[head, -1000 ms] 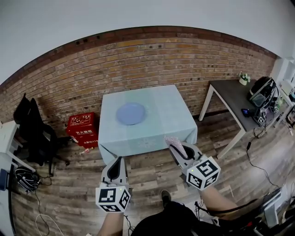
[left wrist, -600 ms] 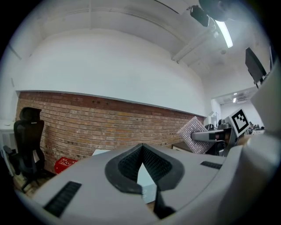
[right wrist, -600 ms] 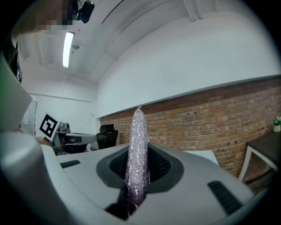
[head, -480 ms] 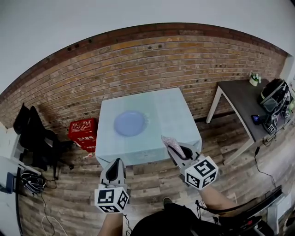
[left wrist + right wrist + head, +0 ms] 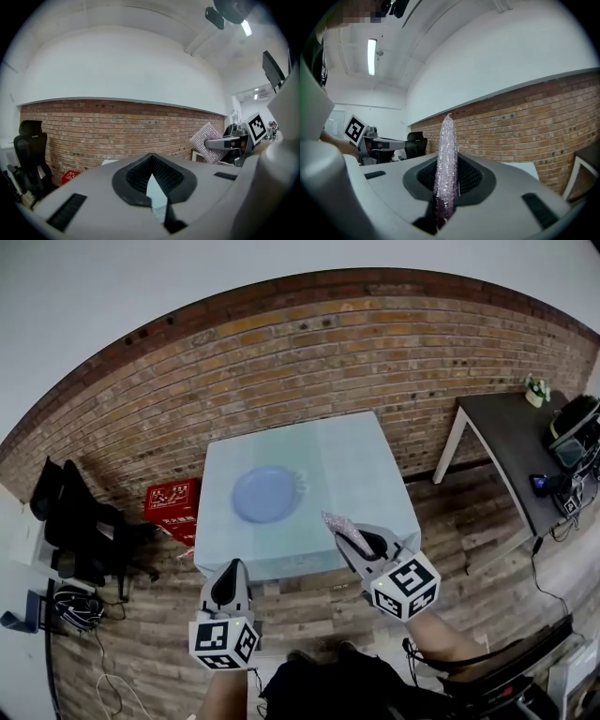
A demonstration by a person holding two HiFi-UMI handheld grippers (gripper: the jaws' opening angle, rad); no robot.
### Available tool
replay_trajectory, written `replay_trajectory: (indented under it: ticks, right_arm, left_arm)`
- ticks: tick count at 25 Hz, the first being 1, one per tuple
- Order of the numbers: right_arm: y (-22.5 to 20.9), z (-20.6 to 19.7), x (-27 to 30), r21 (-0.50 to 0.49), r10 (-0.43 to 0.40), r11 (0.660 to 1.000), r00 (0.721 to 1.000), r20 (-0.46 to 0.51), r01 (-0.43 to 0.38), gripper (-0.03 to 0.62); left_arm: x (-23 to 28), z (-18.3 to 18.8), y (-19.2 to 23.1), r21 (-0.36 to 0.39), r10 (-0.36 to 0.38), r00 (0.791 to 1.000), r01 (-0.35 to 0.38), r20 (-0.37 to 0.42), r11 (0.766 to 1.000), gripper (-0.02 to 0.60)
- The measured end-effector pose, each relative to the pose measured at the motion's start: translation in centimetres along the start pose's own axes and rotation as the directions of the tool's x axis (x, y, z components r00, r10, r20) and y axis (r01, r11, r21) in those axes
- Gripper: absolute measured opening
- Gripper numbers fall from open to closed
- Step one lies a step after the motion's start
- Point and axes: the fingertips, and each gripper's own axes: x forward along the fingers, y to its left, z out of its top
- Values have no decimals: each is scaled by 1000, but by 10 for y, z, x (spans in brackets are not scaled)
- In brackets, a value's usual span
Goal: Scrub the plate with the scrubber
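Observation:
A round blue plate (image 5: pixel 265 494) lies on the left half of a small table with a pale blue cloth (image 5: pixel 347 474). Both grippers hang in front of the table's near edge, short of the plate. My right gripper (image 5: pixel 359 542) is shut on a glittery pink scrubber (image 5: pixel 338 525), which sticks up between the jaws as a thin edge-on strip (image 5: pixel 446 164). My left gripper (image 5: pixel 232 570) is shut with nothing in it (image 5: pixel 151 160). In the left gripper view the right gripper (image 5: pixel 234 142) and its scrubber (image 5: pixel 208 142) show at the right.
A brick wall (image 5: pixel 281 362) runs behind the table. A red crate (image 5: pixel 171 500) and a black office chair (image 5: pixel 75 521) stand at the left on the wooden floor. At the right is a dark desk (image 5: pixel 511 432) with gear on it.
The view has moved closer to the table, which now sits a little larger and more central. Both grippers keep their hold and pose, the right one drifting slightly left.

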Motion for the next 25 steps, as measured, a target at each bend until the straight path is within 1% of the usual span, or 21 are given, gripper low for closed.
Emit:
replay_trajectory:
  ticks: [4,11,16,25]
  right_arm:
    - [-6,-4,23,-8,9,1000,1000,-17,-9,63]
    - [-22,-4,76,-33,-29,999,998,-55,27,63]
    - [-29,-2,122,-45,-54,998,995,-82,50,63]
    - [-41,1,206,-49,-92,995,990,-104,87,63]
  left_arm:
    - [19,-7,15,-2,0,1000,0,-5,1000,9]
    - [65,-17,55,-37,-38,999,38,-11,999,11]
    - [103,-22,94,-60,-67,998,66,-20,996,11]
    - [167,-36,166,-58,-109,991,105,-72,993,11]
